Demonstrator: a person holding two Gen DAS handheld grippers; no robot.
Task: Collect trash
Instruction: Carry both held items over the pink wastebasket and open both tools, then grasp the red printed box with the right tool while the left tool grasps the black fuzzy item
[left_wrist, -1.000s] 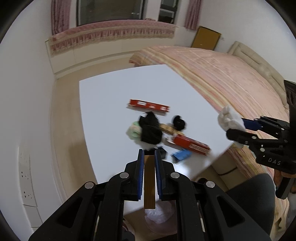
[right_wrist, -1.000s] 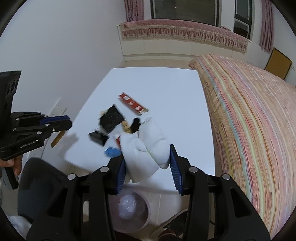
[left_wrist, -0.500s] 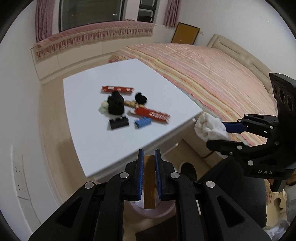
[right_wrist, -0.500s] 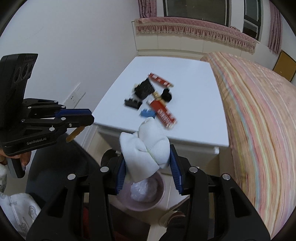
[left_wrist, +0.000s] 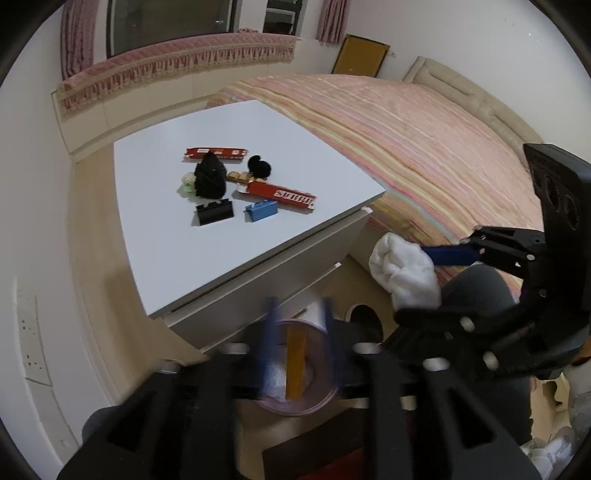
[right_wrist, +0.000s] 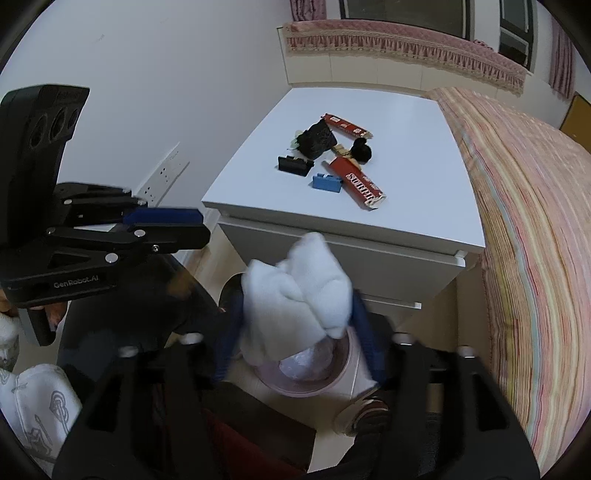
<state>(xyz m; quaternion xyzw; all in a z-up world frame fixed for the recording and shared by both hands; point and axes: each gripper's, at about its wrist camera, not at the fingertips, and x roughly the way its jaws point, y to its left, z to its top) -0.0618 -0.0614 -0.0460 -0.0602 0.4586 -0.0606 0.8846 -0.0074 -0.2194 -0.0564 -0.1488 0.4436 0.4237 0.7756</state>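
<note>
Blue-padded and motion-blurred, the left gripper (left_wrist: 297, 332) sits at the bottom centre of its own view with its fingers spread apart; a thin wooden stick (left_wrist: 295, 363) shows upright in the gap, touching neither pad as far as the blur allows, directly over the pink trash bin (left_wrist: 295, 400) on the floor below. In the right wrist view the left gripper (right_wrist: 177, 225) appears at the left edge, seen side-on.

The right gripper (right_wrist: 295, 325), at the lower centre of its view, is partly closed on a crumpled white tissue wad (right_wrist: 295, 295), the blue pads pressing it from both sides. The wad hangs above the same pink trash bin (right_wrist: 332, 384), which holds pale crumpled material. From the left wrist view the right gripper (left_wrist: 424, 280) enters at the right edge with the tissue wad (left_wrist: 404, 271) at its tip.

Beyond the grippers, in the upper middle of both views, the white desk (right_wrist: 369, 110) carries the remaining litter: two red wrappers (right_wrist: 354, 182), a black crumpled bag (right_wrist: 316, 140), a black clip (right_wrist: 293, 166), a blue clip (right_wrist: 327, 182), a small black ball (right_wrist: 362, 151) and a pale green scrap (left_wrist: 186, 186) beside the bag. A bed (right_wrist: 535, 221) with a striped pink cover fills the right side.
</note>
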